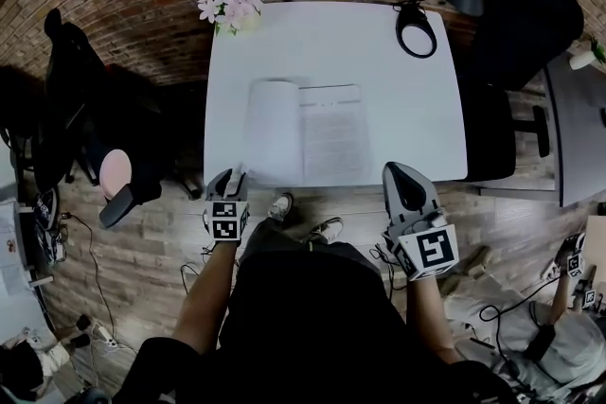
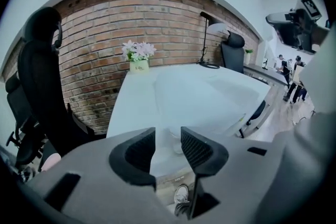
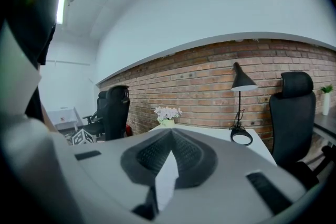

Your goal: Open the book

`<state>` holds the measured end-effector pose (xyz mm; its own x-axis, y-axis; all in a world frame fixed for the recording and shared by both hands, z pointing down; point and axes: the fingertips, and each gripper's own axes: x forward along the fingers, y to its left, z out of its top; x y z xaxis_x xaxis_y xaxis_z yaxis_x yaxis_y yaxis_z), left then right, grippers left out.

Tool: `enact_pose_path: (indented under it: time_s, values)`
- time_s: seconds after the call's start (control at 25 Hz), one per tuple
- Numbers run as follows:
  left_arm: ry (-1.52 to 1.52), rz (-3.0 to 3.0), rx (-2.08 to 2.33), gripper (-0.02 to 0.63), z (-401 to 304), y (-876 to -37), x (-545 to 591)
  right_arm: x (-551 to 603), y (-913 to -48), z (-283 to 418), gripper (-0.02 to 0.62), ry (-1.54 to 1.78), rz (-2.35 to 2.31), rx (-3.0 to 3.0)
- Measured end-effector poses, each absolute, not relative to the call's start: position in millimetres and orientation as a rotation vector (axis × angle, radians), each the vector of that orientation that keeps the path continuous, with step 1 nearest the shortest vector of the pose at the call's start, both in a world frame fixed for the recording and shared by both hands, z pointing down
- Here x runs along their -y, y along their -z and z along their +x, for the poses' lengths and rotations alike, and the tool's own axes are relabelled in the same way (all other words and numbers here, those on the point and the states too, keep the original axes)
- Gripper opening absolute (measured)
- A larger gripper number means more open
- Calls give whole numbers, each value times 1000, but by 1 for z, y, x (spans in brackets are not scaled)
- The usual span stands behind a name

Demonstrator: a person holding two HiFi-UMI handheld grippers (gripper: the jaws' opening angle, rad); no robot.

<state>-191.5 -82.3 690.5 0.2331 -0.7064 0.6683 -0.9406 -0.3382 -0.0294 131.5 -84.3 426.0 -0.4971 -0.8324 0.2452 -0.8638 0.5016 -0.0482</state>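
Left gripper, jaws spread with nothing pinched, is at the near edge of the table, just beside the book's left corner. Right gripper, jaws pressed together and empty, is near the edge further right. The book lies open mid-table. Beyond it are flowers and a lamp.

Soft, even light fills all three views. The white worktop is bright, almost washed out, while the wooden floor sinks dark. Wide-angle distortion bows the brick wall and blackens the corners. A ceiling light strip glares. The near jaws look soft.
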Motion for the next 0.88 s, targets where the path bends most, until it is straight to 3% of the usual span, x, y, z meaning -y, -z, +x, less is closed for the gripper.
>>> enact_pose_path:
  time_s: [0.08,0.36,0.68,0.88]
  values:
    - [-829,2122,1535,161,-197,-683,84,84,-426,129,14,-242,1459,2556]
    - [-842,2153,1528,151,-206,-678,91,82,-429,118,14,-239,1465,2551]
    - [-847,2238,1443,59,-190,-663,115,81,-426,109,14,-228,1511,2516]
    - [-744,2350,1402,37,-169,-627,147,87,-419,108,14,-214,1560,2496]
